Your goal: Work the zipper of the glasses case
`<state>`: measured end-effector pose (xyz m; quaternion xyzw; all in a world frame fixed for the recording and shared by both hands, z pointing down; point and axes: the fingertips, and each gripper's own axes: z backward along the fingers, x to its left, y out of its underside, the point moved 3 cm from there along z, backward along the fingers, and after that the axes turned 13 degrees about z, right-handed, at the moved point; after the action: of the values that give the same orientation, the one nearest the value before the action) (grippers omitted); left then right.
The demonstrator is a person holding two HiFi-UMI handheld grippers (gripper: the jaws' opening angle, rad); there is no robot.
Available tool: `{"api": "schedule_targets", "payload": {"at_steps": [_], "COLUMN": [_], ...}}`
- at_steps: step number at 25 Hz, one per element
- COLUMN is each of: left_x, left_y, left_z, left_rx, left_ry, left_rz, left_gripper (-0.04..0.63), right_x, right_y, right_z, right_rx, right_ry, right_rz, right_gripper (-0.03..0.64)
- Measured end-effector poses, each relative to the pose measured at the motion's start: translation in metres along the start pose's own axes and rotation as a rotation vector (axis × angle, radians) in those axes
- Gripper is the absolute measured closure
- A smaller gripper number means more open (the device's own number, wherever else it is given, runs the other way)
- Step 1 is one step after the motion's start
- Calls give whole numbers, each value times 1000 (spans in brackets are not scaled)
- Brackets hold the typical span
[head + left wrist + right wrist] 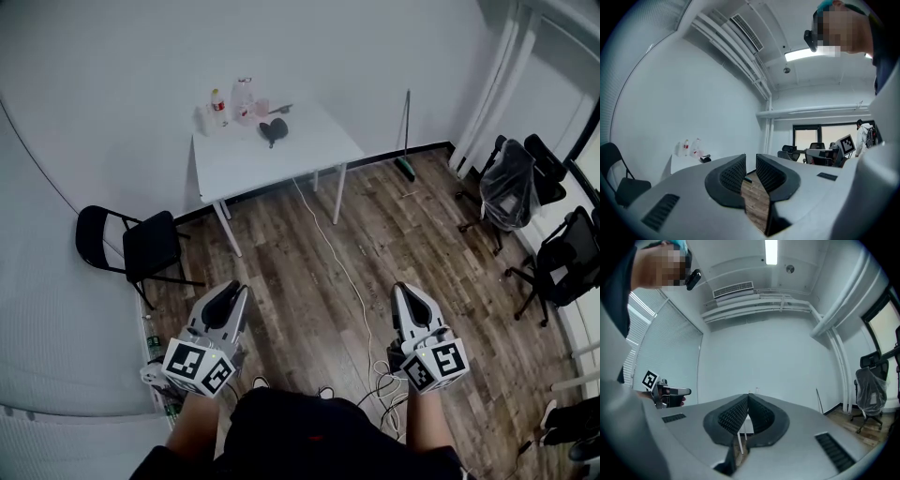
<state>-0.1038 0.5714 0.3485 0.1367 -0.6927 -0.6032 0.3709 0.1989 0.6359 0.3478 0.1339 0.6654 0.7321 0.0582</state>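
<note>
The dark glasses case (273, 131) lies on a white table (281, 164) far across the room, beside several bottles (232, 101). In the left gripper view the glasses case (706, 159) is a small dark shape on the distant table (684, 165). Both grippers are held level near the person's body, well short of the table. My left gripper (232, 292) (751, 157) is shut with nothing between its ribbed pads. My right gripper (410, 292) (748, 396) is shut and empty as well, its tips touching. Each gripper shows at the edge of the other's view.
A black folding chair (131, 246) stands left of the table. Office chairs (525, 178) crowd the right side by the window. A white cable (347, 272) runs across the wooden floor toward the person's feet. A broom (406, 136) leans against the back wall.
</note>
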Motion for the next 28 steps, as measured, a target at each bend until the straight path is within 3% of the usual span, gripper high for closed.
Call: {"api": "schedule_targets", "payload": {"at_steps": [7,13,17,22,28], "left_x": [-6,27,58,111,194], "left_y": [19,7,-4,-35,-62], "left_z": [-15,-51,-89,-132,-169], "left_rx": [18,7,-7,-27,-10], "left_ry": [-20,-15,-7,-12,-27], "left_rz": [-6,65,38,-57,-44], "left_gripper": [511,511,511,511,511], "right_x": [-23,-29,-39,-42,-20], "right_y": [17,25,39,50,51], "right_z": [-5,-45,-85,-166,-275], "right_rx": [11,62,113,137,138], "right_ry": [0,-17,-10,-13,-52], "right_rz": [-35,11,29,67,91], "right_gripper": [597,597,597,597,597]}}
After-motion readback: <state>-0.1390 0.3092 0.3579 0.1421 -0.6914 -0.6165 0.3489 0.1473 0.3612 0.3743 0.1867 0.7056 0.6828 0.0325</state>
